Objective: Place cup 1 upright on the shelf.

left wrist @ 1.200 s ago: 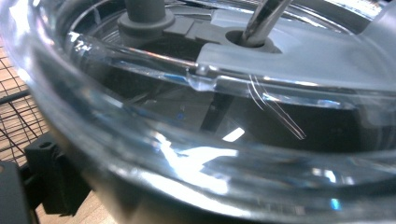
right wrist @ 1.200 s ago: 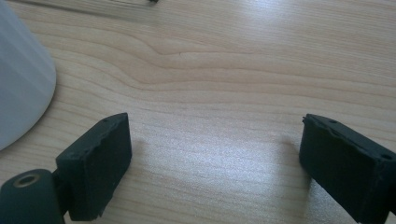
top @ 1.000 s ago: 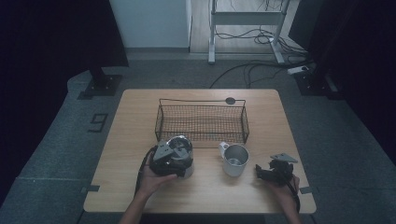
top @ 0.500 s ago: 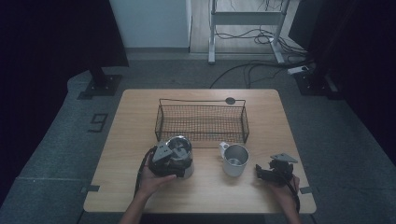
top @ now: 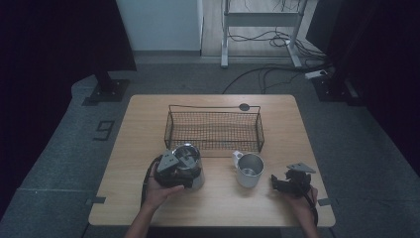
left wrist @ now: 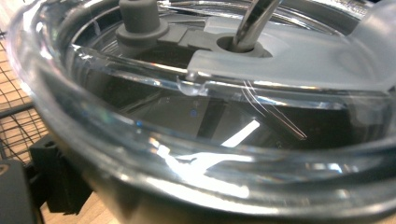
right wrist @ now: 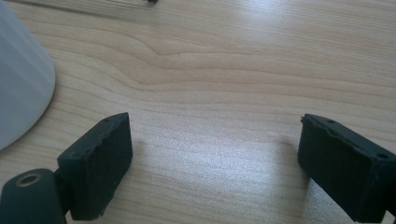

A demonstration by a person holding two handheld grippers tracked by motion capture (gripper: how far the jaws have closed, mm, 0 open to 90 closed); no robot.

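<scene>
On the near half of the wooden table, a person's left hand holds the left gripper right up against a metal tumbler with a clear lid, which stands just in front of the left end of the wire basket. From the left gripper view, the clear lid sits so close that its rim, a grey plug and a metal straw through a hole in it take up most of what can be seen, with a bit of basket mesh and bare wood at the left edge; I cannot tell whether this gripper's jaws are closed on the tumbler or merely beside it. To the right of the tumbler, just in front of the basket's right end, stands a white mug with its handle turned toward the basket. Near the table's front right corner, well apart from the tumbler, the right hand holds the right gripper low over the wood, pointing toward the mug. In the right gripper view, the right gripper has its two black jaws spread wide with nothing but bare wood between them, and the white mug curves in at the left edge, close to the left jaw but not touching it.
</scene>
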